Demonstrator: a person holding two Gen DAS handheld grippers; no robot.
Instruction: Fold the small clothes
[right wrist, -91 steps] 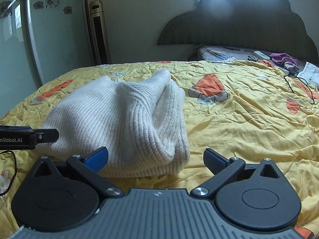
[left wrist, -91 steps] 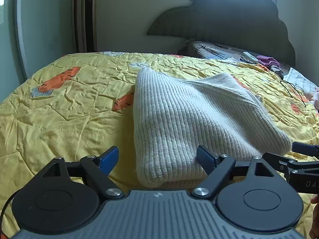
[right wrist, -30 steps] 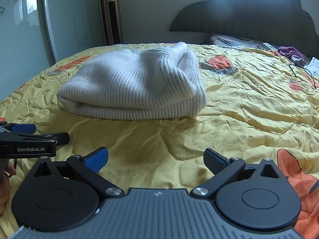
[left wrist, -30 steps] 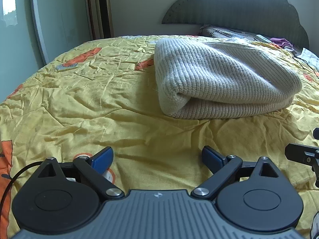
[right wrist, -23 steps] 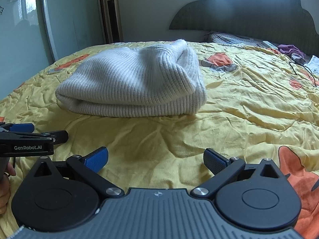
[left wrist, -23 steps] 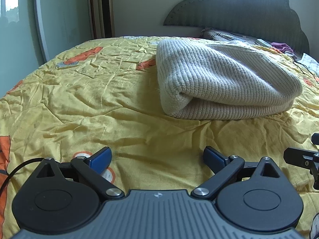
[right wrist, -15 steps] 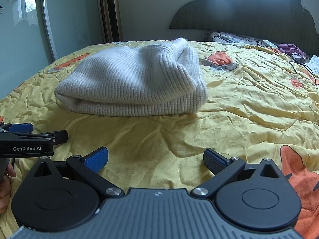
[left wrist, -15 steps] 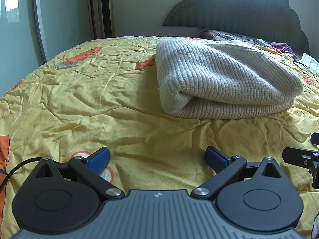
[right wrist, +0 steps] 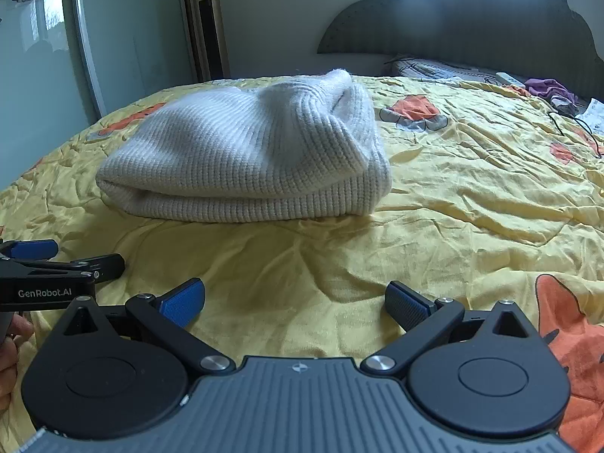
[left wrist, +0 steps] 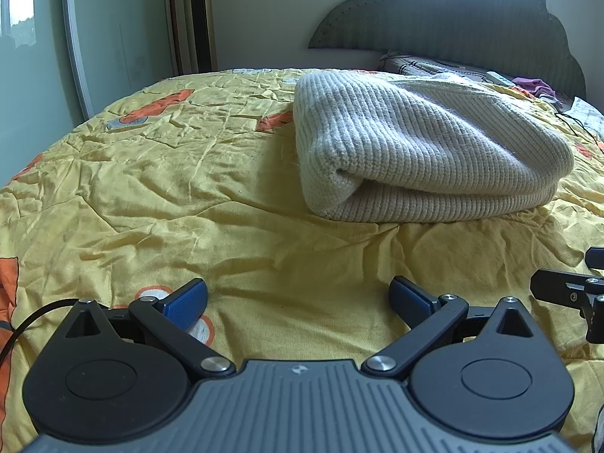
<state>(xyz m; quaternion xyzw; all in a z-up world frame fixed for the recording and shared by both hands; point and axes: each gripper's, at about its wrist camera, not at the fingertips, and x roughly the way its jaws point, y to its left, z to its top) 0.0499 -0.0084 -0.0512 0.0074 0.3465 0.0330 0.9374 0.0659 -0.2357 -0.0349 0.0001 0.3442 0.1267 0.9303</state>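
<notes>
nearest in the left wrist view, the left gripper [left wrist: 298, 304] has its blue-padded tongs spread wide apart with only rumpled yellow bedspread [left wrist: 151, 188] between them; the tip of the other tool pokes in at the right edge. the right wrist view shows the right gripper [right wrist: 295, 302] likewise wide apart and empty, and it alone shows a black cable [right wrist: 573, 128] on the spread and a fingertip at the bottom left edge. beyond both, well apart from the tongs, the cream ribbed sweater [left wrist: 422, 151] lies folded on the bed, its fold facing the grippers. only the left view shows a white remote [left wrist: 498, 77] near the pillow. farthest, a dark scalloped headboard [right wrist: 472, 19] and a tall tower fan [right wrist: 207, 26] stand by the wall.
</notes>
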